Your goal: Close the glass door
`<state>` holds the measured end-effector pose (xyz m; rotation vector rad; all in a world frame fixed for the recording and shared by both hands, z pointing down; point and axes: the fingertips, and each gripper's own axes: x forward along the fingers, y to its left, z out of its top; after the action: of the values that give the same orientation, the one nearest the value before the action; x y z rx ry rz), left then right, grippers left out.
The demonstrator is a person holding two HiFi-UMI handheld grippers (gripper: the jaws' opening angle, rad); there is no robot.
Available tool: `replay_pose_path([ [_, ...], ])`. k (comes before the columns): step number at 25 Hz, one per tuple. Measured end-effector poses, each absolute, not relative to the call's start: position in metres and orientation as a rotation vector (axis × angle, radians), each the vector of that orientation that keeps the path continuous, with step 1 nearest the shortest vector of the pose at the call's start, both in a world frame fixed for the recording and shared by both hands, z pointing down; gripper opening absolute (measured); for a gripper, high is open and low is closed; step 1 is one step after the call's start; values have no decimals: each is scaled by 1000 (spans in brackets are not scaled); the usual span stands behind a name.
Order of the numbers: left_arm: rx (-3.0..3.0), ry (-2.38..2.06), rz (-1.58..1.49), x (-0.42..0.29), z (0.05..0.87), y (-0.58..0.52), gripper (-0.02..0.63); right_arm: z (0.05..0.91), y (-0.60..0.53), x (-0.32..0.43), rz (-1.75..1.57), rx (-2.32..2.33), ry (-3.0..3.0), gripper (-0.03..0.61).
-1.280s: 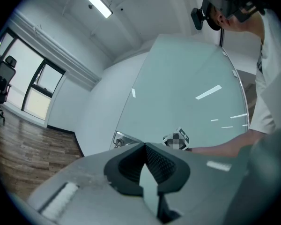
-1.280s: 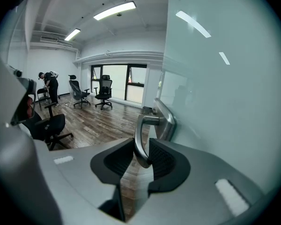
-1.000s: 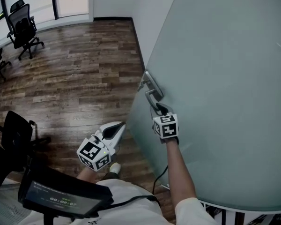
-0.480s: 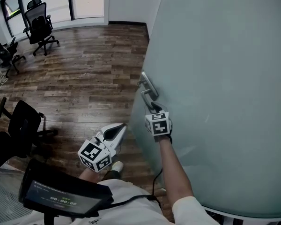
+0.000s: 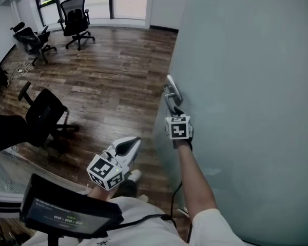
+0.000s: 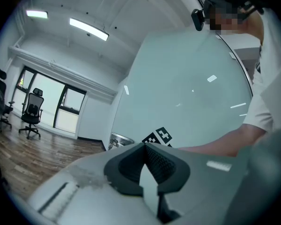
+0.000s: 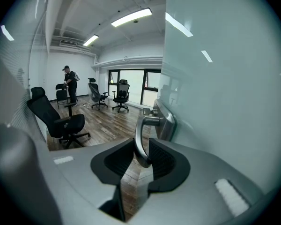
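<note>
The frosted glass door (image 5: 246, 76) fills the right of the head view, its edge running down past a metal lever handle (image 5: 170, 93). My right gripper (image 5: 175, 113) reaches up to that handle. In the right gripper view the curved lever (image 7: 139, 137) sits between the dark pads (image 7: 165, 159), which press on it from both sides. My left gripper (image 5: 136, 139) hangs lower left of the door, off the glass, pointing at it. In the left gripper view the left gripper (image 6: 144, 147) has its jaw tips together with nothing held, and the door (image 6: 187, 88) rises ahead.
A wooden plank floor (image 5: 108, 70) spreads to the left. A black office chair (image 5: 43, 118) stands close by, and more chairs (image 5: 74, 12) stand near the far windows. A person (image 7: 71, 83) stands far back in the room. A dark screen (image 5: 66, 214) hangs at my chest.
The door's edge and handle have shifted right and up in the head view, with the right gripper still on the lever. Chairs and floor slid into view. The left gripper followed along, still shut.
</note>
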<state>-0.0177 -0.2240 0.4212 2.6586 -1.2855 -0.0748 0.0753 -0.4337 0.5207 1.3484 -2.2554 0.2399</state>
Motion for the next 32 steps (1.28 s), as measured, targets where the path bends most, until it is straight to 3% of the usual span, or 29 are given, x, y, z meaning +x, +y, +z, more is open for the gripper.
replay_pose_path([
  [18,2522,-1551,-52,-71,441,-203,0,552,-453,22,210,1216,-2330,101],
  [24,2501,-1557,-84,-136,428,-126,0,529,-385,-32,171,1193,-2327,101],
  [32,2478,-1593,-109,-146,441,-116,0,545,-373,-45,157,1107,-2361,101],
])
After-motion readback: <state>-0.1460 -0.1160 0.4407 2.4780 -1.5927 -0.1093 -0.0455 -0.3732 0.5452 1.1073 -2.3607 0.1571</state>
